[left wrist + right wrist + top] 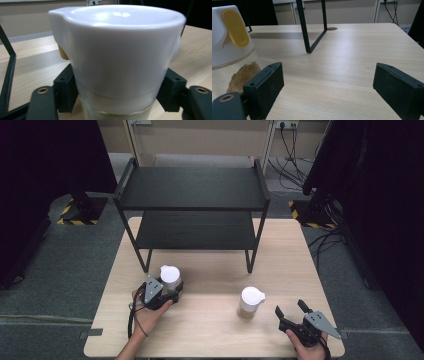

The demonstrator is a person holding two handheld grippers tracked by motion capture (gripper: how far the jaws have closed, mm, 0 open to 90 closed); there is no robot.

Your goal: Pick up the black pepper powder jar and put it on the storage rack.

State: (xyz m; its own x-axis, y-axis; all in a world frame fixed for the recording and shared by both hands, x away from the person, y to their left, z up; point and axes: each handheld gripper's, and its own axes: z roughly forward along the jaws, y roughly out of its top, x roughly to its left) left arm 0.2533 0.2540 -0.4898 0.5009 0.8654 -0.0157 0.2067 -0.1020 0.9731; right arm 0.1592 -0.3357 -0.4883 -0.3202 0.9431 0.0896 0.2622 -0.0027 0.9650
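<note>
— Pale wood table under us, with a black two-tier shelf standing at its far half. Where do we have the left gripper?

— Near the shelf's front left leg, our left gripper is clamped on a white-lidded jar. In the left gripper view its jaws press both sides of the jar, just under the lid.

— And our right gripper?

— It sits at the table's near right corner, jaws wide apart with nothing between them. A second jar stands upright just to its left; the right gripper view shows brown powder in that jar and a yellow tab on its lid.
</note>
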